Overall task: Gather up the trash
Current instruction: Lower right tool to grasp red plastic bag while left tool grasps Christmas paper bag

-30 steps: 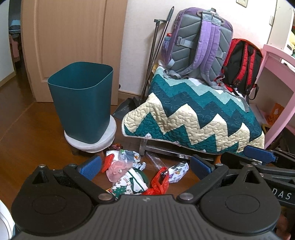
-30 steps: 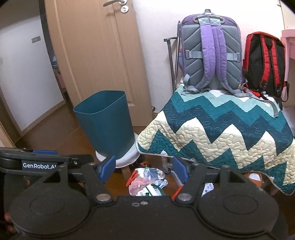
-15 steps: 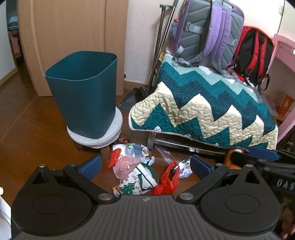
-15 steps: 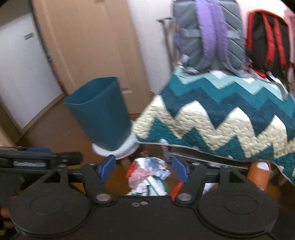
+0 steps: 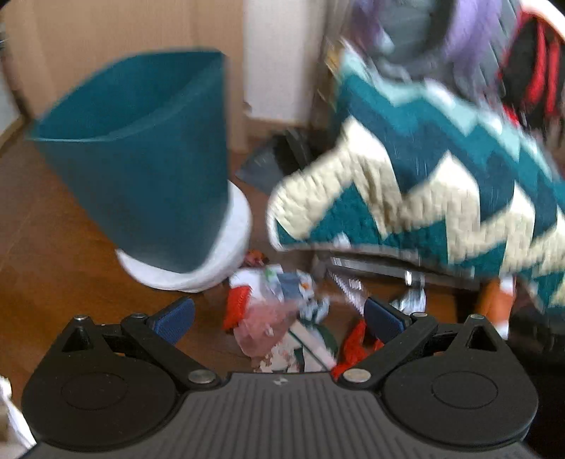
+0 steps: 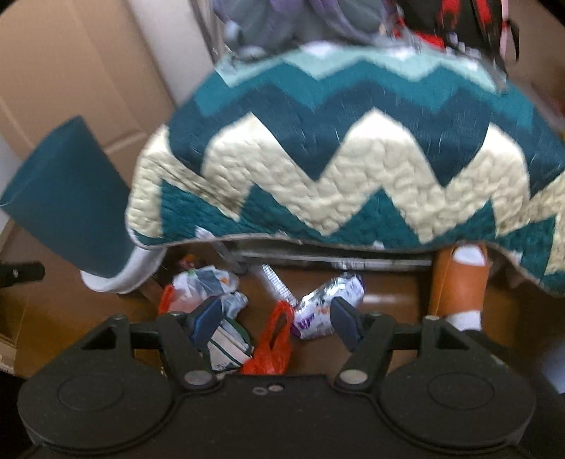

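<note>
1. Left gripper [image 5: 279, 317]: jaws apart and empty, poised over the near edge of the trash pile [image 5: 282, 317] on the floor.
2. Right gripper [image 6: 275, 317]: jaws apart and empty, framing a red bag [image 6: 272, 346] with a silver wrapper [image 6: 328, 303] just beside its right finger.
3. Task items: the trash lies on the floor between the bin [image 5: 141, 159] and the quilt [image 5: 423, 176]. None of it is held.
4. Step in hand, as a judgement: approach for a first pick. Nothing appears to be collected yet, though the bin interior is only partly visible.
5. Next move, as a judgement: lower one gripper onto a single item, close on it, then lift and carry it over the bin rim. The wrappers are thin and crumpled, so a grip on a raised fold should hold better than one on a flat edge.
6. View differences: the right view shows the silver wrapper and an orange post [image 6: 459, 282] under the quilt clearly; the left view shows the bin opening and the white base [image 5: 212, 261] it stands on, which the quilt partly hides on the right.
7. Far field: backpacks [image 6: 282, 21] sit on the quilt, blurred.
</note>
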Action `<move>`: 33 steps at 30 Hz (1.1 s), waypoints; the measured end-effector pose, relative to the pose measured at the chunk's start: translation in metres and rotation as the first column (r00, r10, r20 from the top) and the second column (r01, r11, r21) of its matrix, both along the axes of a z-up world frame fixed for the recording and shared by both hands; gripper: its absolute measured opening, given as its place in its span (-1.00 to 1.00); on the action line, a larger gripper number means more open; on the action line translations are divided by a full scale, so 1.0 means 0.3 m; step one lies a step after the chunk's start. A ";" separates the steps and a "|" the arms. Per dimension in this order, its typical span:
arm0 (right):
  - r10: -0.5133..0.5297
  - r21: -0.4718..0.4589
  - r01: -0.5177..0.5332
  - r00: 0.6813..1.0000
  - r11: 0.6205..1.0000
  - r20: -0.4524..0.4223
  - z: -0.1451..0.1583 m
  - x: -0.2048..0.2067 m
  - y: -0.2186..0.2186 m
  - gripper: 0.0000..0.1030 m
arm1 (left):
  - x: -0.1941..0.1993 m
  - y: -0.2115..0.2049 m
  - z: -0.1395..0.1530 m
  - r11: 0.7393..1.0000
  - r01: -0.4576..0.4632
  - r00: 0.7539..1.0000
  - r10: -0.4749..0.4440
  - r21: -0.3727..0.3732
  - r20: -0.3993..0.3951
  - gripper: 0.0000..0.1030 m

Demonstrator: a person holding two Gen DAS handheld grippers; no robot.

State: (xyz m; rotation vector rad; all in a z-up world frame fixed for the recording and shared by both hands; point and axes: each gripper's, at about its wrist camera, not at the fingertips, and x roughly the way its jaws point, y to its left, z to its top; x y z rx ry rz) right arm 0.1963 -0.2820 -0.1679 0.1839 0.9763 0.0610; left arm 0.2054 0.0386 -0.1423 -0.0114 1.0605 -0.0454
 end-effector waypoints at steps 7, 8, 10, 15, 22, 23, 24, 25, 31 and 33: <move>0.009 0.038 -0.003 0.988 0.999 -0.156 -0.212 0.148 0.020 0.31 | 0.181 -0.047 -0.280 0.963 0.268 0.943 -0.254 0.038 -0.215 1.00; 0.015 0.038 -0.008 0.984 0.999 -0.177 -0.243 0.160 0.033 0.31 | 0.205 -0.045 -0.326 0.959 0.283 0.932 -0.267 0.030 -0.246 1.00; 0.034 0.049 -0.023 0.972 0.999 -0.232 -0.324 0.188 0.065 0.31 | 0.238 -0.046 -0.409 0.946 0.322 0.908 -0.300 0.028 -0.291 1.00; 0.081 0.086 -0.052 0.921 0.995 -0.381 -0.544 0.228 0.147 0.31 | 0.277 -0.038 -0.616 0.921 0.388 0.849 -0.351 0.015 -0.395 1.00; 0.114 0.093 -0.077 0.853 0.993 -0.510 -0.828 0.262 0.206 0.31 | 0.265 0.000 -0.873 0.924 0.376 0.788 -0.357 -0.066 -0.502 0.99; 0.123 0.101 -0.083 0.845 0.991 -0.520 -0.856 0.260 0.209 0.31 | 0.258 -0.002 -0.903 0.919 0.388 0.779 -0.367 -0.071 -0.508 0.99; 0.137 0.105 -0.095 0.837 0.990 -0.530 -0.886 0.265 0.220 0.31 | 0.252 -0.006 -0.924 0.916 0.395 0.772 -0.375 -0.075 -0.514 0.99; 0.149 0.107 -0.109 0.832 0.988 -0.534 -0.908 0.266 0.230 0.31 | 0.243 -0.009 -0.953 0.911 0.405 0.763 -0.385 -0.080 -0.518 0.98; 0.223 0.138 -0.176 0.815 0.975 -0.535 -1.023 0.275 0.283 0.31 | 0.205 -0.035 -1.048 0.878 0.474 0.748 -0.439 -0.062 -0.497 0.98; 0.219 0.130 -0.176 0.804 0.976 -0.553 -1.059 0.283 0.295 0.31 | 0.200 -0.045 -1.071 0.873 0.482 0.742 -0.449 -0.069 -0.497 0.85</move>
